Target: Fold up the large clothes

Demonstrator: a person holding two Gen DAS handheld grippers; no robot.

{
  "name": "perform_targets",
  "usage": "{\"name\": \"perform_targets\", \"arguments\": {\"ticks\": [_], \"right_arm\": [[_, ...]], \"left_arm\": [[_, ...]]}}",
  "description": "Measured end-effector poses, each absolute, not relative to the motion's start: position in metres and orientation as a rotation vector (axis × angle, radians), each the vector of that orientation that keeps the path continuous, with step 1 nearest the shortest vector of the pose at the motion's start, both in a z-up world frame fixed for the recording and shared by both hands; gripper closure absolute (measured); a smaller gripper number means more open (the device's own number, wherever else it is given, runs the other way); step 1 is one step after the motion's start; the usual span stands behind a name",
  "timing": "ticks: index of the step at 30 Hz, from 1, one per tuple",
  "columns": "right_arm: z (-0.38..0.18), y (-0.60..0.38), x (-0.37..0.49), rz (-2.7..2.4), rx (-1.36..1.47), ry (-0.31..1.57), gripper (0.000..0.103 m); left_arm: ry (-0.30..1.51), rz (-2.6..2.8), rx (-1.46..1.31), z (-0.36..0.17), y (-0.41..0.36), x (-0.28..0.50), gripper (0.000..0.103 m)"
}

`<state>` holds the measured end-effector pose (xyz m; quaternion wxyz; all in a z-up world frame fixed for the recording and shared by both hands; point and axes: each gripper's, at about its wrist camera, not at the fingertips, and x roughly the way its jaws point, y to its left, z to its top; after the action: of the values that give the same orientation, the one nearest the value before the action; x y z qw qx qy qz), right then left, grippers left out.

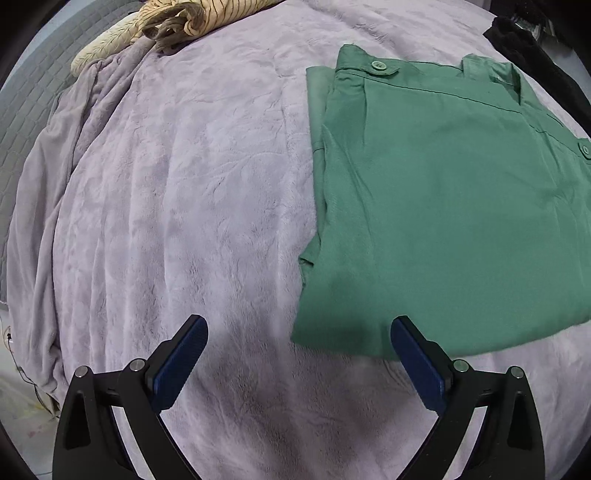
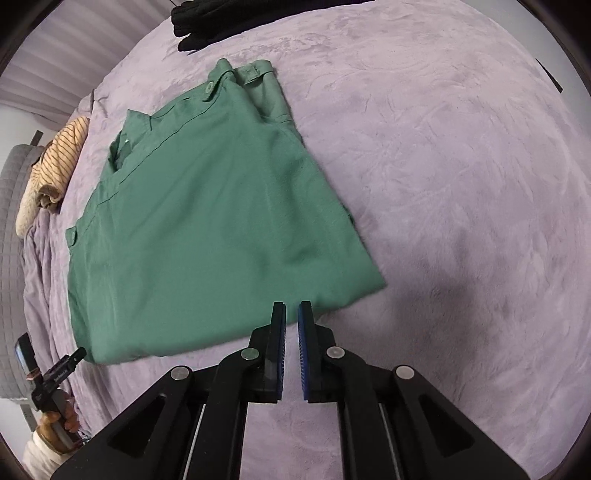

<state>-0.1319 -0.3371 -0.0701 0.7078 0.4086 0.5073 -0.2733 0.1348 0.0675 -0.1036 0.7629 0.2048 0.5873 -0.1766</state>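
Resting folded, green garment [image 1: 443, 206] apparently untouched

Colours and patterns

Garment [image 1: 443, 206]: plain green, with matching green buttons [image 1: 377, 65]. Blanket [image 1: 192, 177]: pale lilac plush, with no print. Striped cloth [image 1: 207, 14]: cream-yellow with thin dark stripes. Dark clothes [image 2: 207, 18]: black. Mattress [image 1: 26, 96]: grey, quilted in a grid. Left gripper [image 1: 299, 332]: black frame with dark blue pads [image 1: 181, 365]. Right gripper [image 2: 291, 314]: black frame with blue pads [image 2: 303, 354]. Sleeve [image 2: 40, 454]: off-white.
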Motion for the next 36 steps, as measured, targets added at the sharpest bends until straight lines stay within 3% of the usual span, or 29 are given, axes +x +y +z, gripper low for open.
{"name": "perform_targets", "arguments": {"ticks": [11, 12, 14, 15, 23, 25, 29, 31, 36], "right_arm": [[-0.052, -0.272, -0.096, -0.523, 0.943, 1.132, 0.095], [-0.049, -0.268, -0.094, -0.515, 0.936, 1.131, 0.09], [-0.04, -0.259, -0.089, -0.502, 0.92, 1.125, 0.06], [-0.036, -0.255, -0.086, -0.498, 0.914, 1.119, 0.037], [-0.007, -0.237, -0.063, -0.452, 0.867, 1.083, 0.032], [-0.002, -0.232, -0.056, -0.445, 0.851, 1.071, 0.021], [0.007, -0.223, -0.048, -0.442, 0.814, 1.05, 0.016], [0.009, -0.217, -0.043, -0.436, 0.796, 1.038, 0.0], [0.006, -0.194, -0.018, -0.358, 0.789, 1.052, 0.0]], "left_arm": [[1.24, -0.431, 0.362, -0.069, 0.08, 0.113, 0.001], [1.242, -0.431, 0.356, -0.065, 0.082, 0.112, 0.001], [1.253, -0.428, 0.34, -0.061, 0.085, 0.112, 0.001], [1.259, -0.429, 0.336, -0.061, 0.087, 0.114, 0.001], [1.248, -0.458, 0.311, -0.046, 0.092, 0.113, 0.001], [1.237, -0.467, 0.31, -0.042, 0.092, 0.112, 0.001], [1.236, -0.48, 0.309, -0.039, 0.093, 0.113, 0.001], [1.236, -0.479, 0.298, -0.037, 0.097, 0.114, 0.001], [1.263, -0.449, 0.27, -0.041, 0.116, 0.124, 0.001]]}}
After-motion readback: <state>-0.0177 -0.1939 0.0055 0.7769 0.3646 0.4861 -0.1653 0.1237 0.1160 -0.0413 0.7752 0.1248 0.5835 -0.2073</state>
